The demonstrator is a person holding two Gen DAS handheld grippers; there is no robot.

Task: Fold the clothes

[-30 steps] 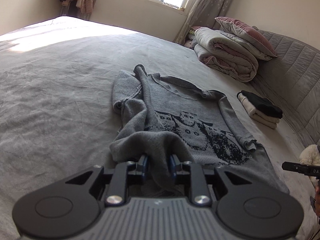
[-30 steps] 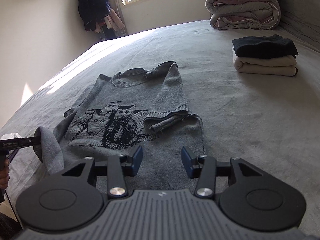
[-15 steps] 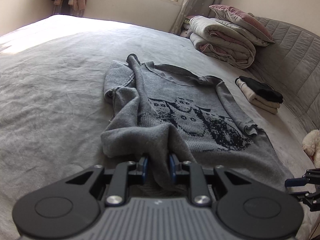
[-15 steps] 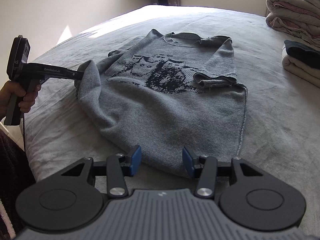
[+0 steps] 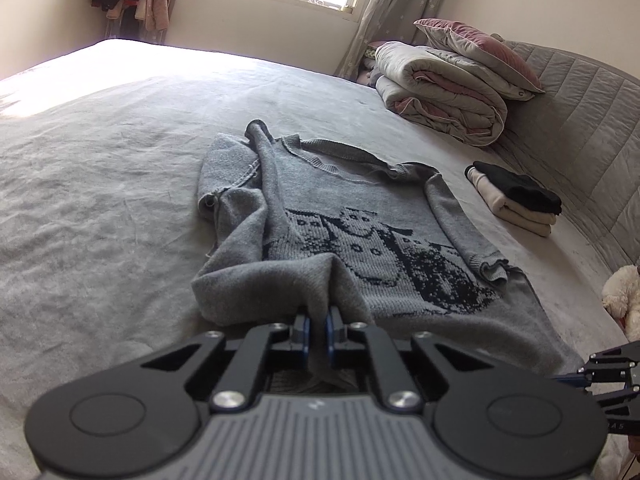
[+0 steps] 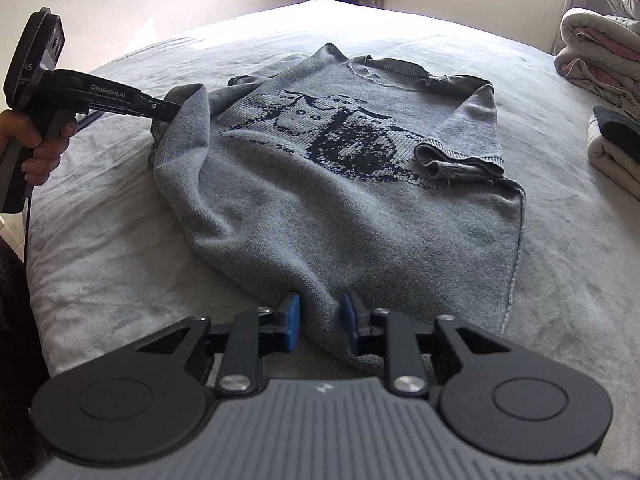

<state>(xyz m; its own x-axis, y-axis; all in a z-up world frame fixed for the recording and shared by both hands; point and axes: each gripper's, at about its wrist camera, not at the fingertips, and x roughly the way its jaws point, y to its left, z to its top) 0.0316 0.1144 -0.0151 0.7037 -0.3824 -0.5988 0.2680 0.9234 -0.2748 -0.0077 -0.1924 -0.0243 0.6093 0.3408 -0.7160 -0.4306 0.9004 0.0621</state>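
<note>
We see the sweater [image 5: 360, 216] spread flat on the bed [image 5: 100, 184]. Our left hand-held gripper [image 5: 316, 326] is clamped on its bunched hem at 6 o'clock; our right hand-held gripper [image 6: 319, 322] is closing around the hem edge

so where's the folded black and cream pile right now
In the left wrist view the folded pile sits on the bed's right side, between the sweater and the rolled duvet.
</note>
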